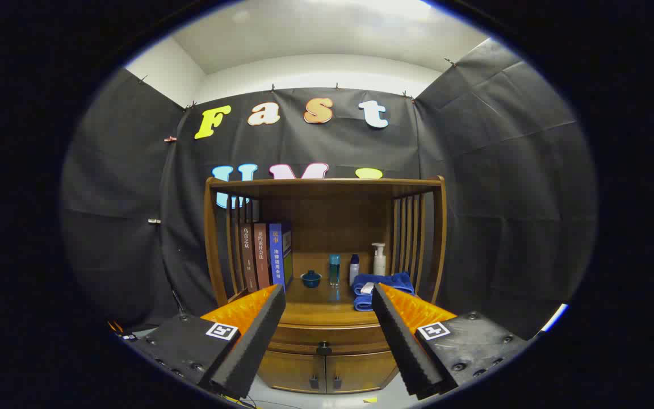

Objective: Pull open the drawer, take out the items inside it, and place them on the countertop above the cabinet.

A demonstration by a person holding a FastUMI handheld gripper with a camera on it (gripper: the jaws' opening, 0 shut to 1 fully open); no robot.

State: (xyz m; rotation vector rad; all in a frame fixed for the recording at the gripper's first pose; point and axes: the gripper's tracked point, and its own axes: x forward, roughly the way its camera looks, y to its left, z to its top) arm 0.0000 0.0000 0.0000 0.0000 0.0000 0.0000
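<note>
Drawer of brown wood with a dark knob sat closed under the cabinet's table, ahead between the fingers. Jaws stood wide open, holding nothing. Folded blue towel lay on the table.

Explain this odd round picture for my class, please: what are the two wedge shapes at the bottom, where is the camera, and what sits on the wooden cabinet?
The camera rides on a hand-held gripper that a person carries; the wedges are its two fingers, spread open and holding nothing. Beyond them stands a wooden cabinet with a closed drawer, its knob between the fingers. On the countertop are upright books, a small blue bowl, a teal bottle, a small blue-capped bottle, a pump bottle and a folded blue towel.
</note>
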